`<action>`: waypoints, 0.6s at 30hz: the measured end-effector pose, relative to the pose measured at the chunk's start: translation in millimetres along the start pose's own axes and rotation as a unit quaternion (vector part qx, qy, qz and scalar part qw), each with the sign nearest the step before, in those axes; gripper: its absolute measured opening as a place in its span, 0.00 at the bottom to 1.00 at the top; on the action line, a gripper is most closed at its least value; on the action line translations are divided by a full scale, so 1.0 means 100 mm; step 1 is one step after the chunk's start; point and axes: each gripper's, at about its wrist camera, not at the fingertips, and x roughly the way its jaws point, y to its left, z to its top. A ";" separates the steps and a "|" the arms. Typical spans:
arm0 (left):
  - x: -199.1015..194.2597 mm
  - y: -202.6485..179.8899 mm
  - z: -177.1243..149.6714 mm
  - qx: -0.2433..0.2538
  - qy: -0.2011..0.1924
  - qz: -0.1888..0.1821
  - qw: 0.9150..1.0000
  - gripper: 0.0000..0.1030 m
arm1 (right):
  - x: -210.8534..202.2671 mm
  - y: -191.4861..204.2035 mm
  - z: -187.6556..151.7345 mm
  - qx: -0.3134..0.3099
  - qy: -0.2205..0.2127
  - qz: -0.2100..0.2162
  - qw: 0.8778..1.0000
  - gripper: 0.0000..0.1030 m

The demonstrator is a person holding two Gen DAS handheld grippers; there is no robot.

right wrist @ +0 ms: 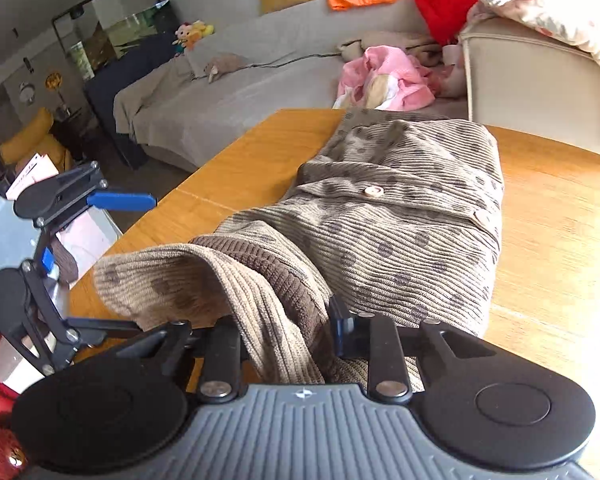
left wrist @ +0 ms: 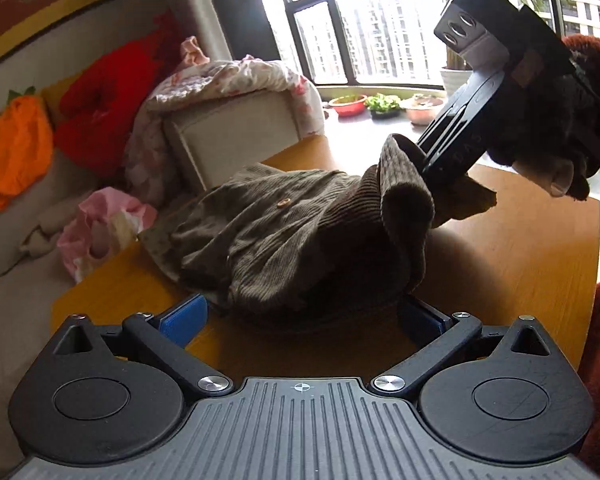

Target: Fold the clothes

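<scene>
A brown-grey ribbed, dotted cardigan (left wrist: 292,232) with a wooden button (left wrist: 284,203) lies bunched on the wooden table (left wrist: 520,248). In the right wrist view the cardigan (right wrist: 400,220) runs away from me down the table (right wrist: 252,160). My right gripper (right wrist: 288,332) is shut on a raised fold at its near end. From the left wrist view, that right gripper (left wrist: 420,160) comes in from the upper right and lifts the fold, held by a gloved hand. My left gripper (left wrist: 304,316) stands wide open at the cardigan's near hem, with its blue pads (left wrist: 184,320) off the cloth. It also shows as the left gripper (right wrist: 100,232) beside the table's left edge.
A cream chair (left wrist: 236,136) draped with a floral blanket stands behind the table. A grey sofa (right wrist: 228,96) carries a pink garment (right wrist: 384,80), a red cushion (left wrist: 108,92) and an orange one (left wrist: 12,148). Plant bowls (left wrist: 384,104) sit on the window sill.
</scene>
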 end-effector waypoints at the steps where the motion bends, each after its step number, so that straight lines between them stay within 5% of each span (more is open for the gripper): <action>1: 0.07 -0.01 0.00 0.006 -0.002 0.003 1.000 1.00 | -0.02 -0.04 0.03 0.010 -0.001 0.002 1.000 0.23; 8: 0.66 0.09 0.19 0.044 -0.031 0.004 0.999 1.00 | -0.20 -0.13 0.30 0.006 -0.031 0.005 1.000 0.19; 14: 1.08 0.55 0.45 -0.074 -0.038 -0.044 0.996 0.99 | -0.26 -0.07 0.67 -0.078 -0.045 -0.023 0.996 0.18; 18: 1.28 0.92 0.50 -0.179 -0.028 -0.072 0.981 0.80 | -0.42 -0.03 0.82 -0.130 -0.085 -0.045 0.987 0.25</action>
